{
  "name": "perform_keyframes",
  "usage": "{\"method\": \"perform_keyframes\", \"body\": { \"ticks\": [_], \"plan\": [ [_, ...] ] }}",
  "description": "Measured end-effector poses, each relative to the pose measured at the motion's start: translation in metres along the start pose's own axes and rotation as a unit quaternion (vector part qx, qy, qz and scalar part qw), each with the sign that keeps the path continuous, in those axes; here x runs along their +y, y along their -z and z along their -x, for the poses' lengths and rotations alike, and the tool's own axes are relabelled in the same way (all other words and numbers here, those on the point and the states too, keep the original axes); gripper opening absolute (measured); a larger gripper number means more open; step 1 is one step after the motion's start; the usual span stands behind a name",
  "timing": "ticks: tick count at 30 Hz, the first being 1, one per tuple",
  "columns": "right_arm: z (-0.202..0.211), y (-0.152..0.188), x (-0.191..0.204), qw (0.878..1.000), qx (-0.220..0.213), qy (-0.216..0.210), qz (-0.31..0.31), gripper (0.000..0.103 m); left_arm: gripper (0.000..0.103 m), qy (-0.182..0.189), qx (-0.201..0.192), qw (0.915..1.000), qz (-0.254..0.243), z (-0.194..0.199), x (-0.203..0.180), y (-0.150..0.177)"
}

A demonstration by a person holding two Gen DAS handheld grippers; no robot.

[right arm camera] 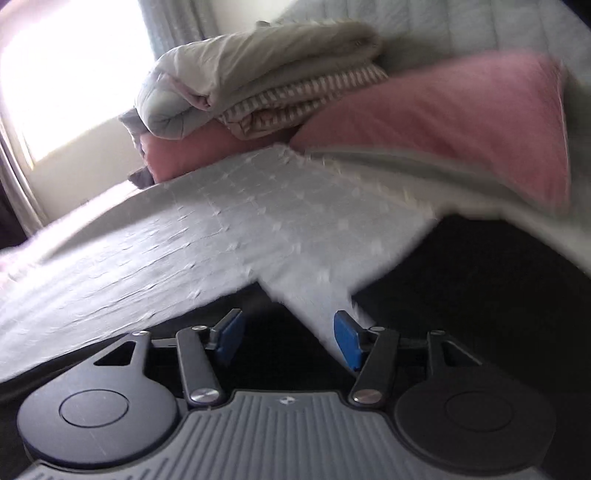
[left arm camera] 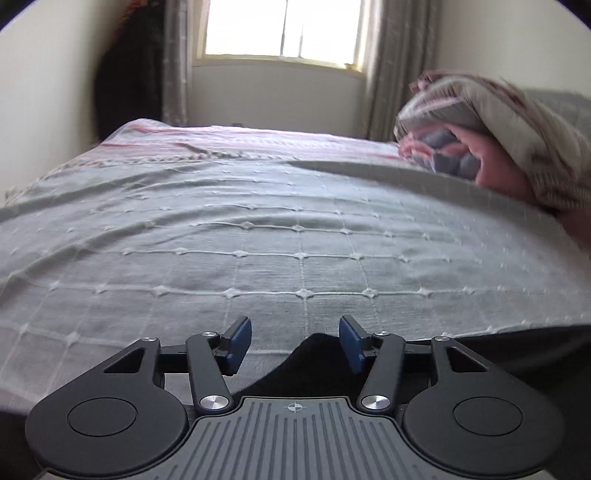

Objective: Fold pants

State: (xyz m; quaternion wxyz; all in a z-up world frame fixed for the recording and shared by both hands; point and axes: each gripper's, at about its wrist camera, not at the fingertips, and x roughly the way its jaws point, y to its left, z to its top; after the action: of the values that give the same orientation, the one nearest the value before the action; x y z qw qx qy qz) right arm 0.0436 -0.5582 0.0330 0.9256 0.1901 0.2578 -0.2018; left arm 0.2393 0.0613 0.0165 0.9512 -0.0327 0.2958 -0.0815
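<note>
The pants are black cloth lying on the pale checked bedspread (left arm camera: 258, 229). In the left wrist view only their edge (left arm camera: 517, 347) shows, along the bottom right, with a small peak of cloth rising between the fingers. My left gripper (left arm camera: 295, 343) is open over that peak, and its blue pads do not touch the cloth. In the right wrist view the black pants (right arm camera: 480, 280) spread out to the right and under the tool, with a strip of bedspread (right arm camera: 306, 295) crossing them. My right gripper (right arm camera: 288, 336) stands wide open and holds nothing.
A stack of folded quilts (right arm camera: 258, 81) rests on pink pillows (right arm camera: 443, 122) at the head of the bed, also seen as the quilts (left arm camera: 480, 122) at right in the left wrist view. A bright window (left arm camera: 284, 29) with curtains lies beyond the bed's far edge.
</note>
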Motion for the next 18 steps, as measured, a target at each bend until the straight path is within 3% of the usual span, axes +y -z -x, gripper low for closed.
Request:
{"method": "perform_keyframes", "body": {
  "ticks": [3,5,8,11,18],
  "plan": [
    [-0.002,0.020,-0.017,0.996,0.050,-0.036,-0.064,0.092,0.052,0.004,0.003,0.9999,0.016,0.022,-0.001,0.011],
    [-0.018,0.028,-0.023,0.992,0.075,-0.018,-0.099,0.085,0.052,0.010,0.010,0.9998,0.014,0.036,-0.007,0.024],
    [-0.031,0.025,-0.017,0.991,0.063,-0.004,-0.117,0.083,0.052,0.004,0.018,0.9998,-0.007,0.054,-0.016,0.040],
    [-0.040,0.021,0.004,0.994,0.068,0.027,-0.081,0.039,0.052,-0.008,0.021,0.9996,-0.016,0.070,-0.014,0.051],
    [0.035,0.046,-0.020,0.990,0.018,-0.006,-0.141,0.038,0.052,-0.018,0.039,0.9991,-0.005,0.090,0.009,0.068]
  ]
}}
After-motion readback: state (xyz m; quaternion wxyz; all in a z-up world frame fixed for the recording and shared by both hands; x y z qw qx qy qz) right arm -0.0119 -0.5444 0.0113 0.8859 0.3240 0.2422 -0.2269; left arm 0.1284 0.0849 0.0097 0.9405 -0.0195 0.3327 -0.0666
